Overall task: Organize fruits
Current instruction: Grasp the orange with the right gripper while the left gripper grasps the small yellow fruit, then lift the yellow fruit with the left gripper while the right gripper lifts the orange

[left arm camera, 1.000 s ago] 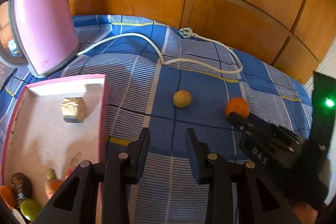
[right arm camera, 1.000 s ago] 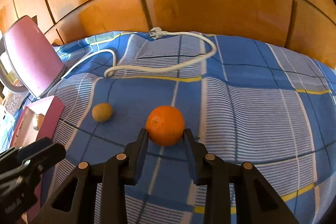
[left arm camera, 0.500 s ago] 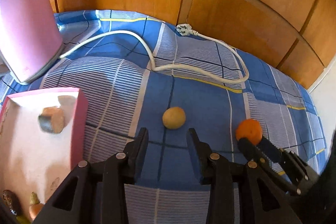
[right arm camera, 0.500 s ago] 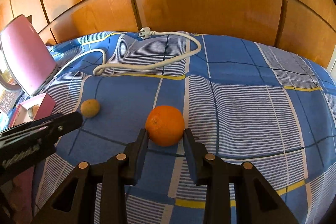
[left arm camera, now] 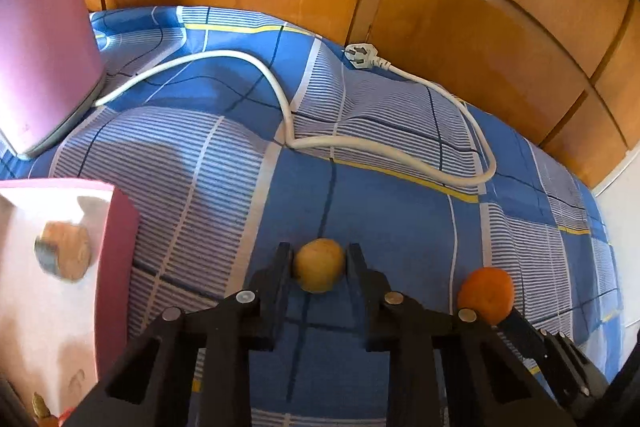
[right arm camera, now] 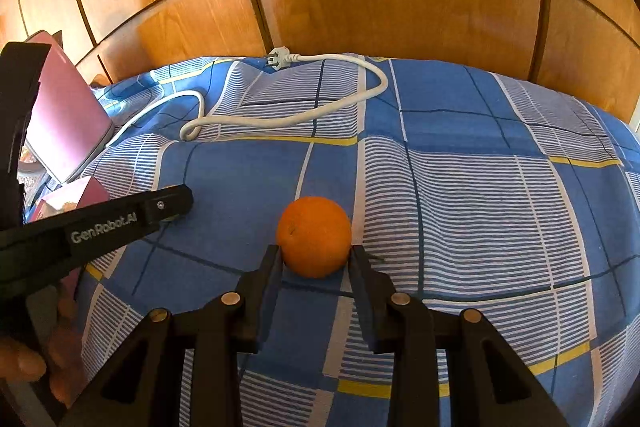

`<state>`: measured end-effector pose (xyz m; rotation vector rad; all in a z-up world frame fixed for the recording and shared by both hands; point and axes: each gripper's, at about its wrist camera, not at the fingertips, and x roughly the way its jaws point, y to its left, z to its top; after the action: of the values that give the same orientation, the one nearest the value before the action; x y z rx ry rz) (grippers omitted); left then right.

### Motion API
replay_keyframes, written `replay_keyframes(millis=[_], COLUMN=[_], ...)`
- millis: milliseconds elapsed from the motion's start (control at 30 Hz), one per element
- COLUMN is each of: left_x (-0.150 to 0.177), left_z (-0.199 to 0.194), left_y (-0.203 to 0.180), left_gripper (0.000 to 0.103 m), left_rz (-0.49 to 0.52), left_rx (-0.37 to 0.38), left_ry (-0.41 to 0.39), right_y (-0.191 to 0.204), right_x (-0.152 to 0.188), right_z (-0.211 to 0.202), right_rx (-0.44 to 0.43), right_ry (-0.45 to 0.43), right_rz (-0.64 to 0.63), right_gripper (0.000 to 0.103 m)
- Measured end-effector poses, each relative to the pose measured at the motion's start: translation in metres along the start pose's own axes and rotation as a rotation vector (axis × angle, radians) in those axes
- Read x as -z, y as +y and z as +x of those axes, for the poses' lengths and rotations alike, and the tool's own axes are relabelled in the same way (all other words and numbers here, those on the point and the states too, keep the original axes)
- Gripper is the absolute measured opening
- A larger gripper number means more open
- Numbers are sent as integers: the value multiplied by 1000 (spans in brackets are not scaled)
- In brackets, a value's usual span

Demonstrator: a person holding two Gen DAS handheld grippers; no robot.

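Item: my left gripper and right gripper, spread, straddle yellow fruit and orange; risk: either rolls off the soft bedspread at lower centre

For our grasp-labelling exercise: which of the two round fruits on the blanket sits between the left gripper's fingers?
The smaller yellow-tan fruit, between the left gripper fingers; the larger orange sits at the right gripper.

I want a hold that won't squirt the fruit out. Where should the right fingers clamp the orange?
Clamp the orange at its widest middle, one of the fingers on each side. It is round and rests on the soft checked bedspread, so probably come in low and level from the near side, where the right gripper already straddles it.
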<state>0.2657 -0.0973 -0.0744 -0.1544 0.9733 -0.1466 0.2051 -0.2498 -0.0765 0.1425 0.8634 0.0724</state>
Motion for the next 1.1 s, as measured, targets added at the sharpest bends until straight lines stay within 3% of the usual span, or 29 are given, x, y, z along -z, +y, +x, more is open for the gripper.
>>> replay_keyframes(millis=[433,800,1100], left_x=[55,129,159], left_z=[-39,-77,-94], left_y=[-15,-28,-28], left_gripper=[26,25,25], left_rz=[130,199,227], left_rx=[-42,-1,10], left_ry=[-12,-56,-105], right_y=[-15,-27,-15], right_x=[24,72,113], right_z=[-21,-64,-94], right_rx=[23,76,110], right_ry=[24,31,4], right_rz=[35,4,-61], right_gripper=[34,34,34])
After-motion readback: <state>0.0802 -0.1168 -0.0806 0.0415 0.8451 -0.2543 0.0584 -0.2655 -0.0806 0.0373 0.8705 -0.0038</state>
